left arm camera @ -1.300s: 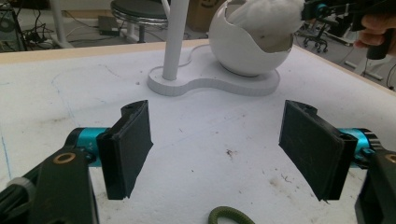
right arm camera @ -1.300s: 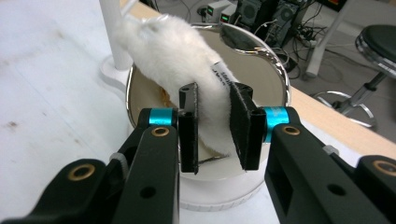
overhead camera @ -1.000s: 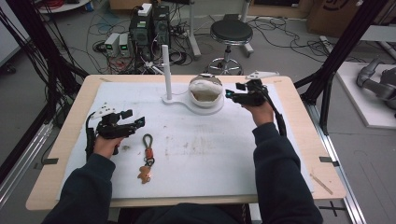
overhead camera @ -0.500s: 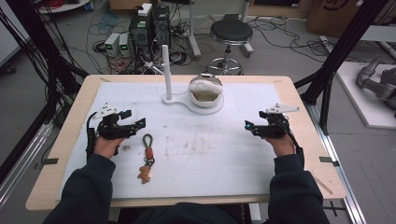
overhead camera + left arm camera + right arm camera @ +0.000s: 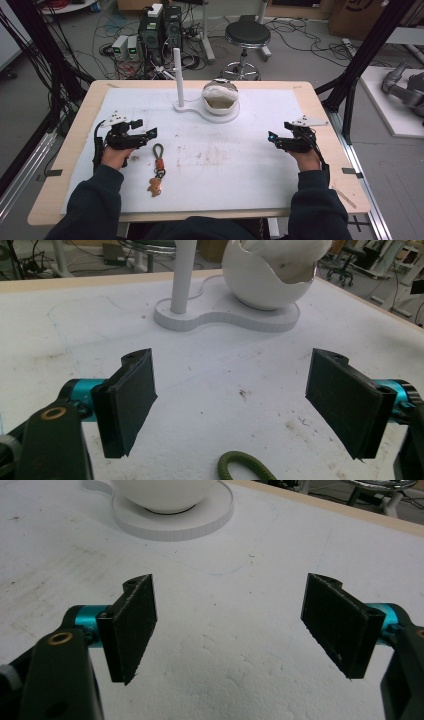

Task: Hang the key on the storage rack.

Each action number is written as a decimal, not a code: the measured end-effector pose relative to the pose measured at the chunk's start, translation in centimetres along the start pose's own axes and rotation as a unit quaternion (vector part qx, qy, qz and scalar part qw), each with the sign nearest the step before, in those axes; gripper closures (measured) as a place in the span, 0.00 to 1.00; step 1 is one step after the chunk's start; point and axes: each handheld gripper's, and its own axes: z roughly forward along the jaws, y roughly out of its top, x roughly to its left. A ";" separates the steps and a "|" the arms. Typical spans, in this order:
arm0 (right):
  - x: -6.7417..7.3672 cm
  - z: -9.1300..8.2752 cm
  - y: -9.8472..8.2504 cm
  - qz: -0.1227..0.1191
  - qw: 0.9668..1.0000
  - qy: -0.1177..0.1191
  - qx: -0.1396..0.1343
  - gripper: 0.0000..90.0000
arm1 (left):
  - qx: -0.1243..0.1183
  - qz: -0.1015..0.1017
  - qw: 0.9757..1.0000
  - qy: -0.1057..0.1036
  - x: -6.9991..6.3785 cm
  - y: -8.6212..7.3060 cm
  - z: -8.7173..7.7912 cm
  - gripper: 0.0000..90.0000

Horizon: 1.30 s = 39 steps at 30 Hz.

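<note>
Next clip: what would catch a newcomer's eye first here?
Probably the white egg-shaped bowl on its stand with an upright post, at the far middle of the white mat. Next, the keychain with an olive cord loop lying just right of the left gripper. Both grippers, the right gripper included, rest wide open and empty.

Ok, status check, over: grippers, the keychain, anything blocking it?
Left gripper open, empty, beside the keychain. Right gripper open, empty, far side of the mat. Keychain flat on the mat, untouched. Nothing blocking it.
</note>
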 end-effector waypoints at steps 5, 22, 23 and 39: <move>0.0 -0.1 -0.3 0.000 1.000 0.002 0.004 0.25 | 0.019 -0.004 1.000 0.001 -0.1 -0.1 0.1 0.28; 0.5 0.4 -0.5 -0.019 1.000 0.010 0.018 0.26 | 0.135 -0.012 0.991 0.018 -0.3 -1.4 1.2 0.53; 0.5 0.4 -0.5 -0.019 1.000 0.010 0.018 0.26 | 0.135 -0.012 0.991 0.018 -0.3 -1.4 1.2 0.53; 0.5 0.7 -0.5 -0.020 0.999 0.014 0.021 0.27 | 0.212 0.040 0.975 0.044 -1.5 -1.7 1.9 0.92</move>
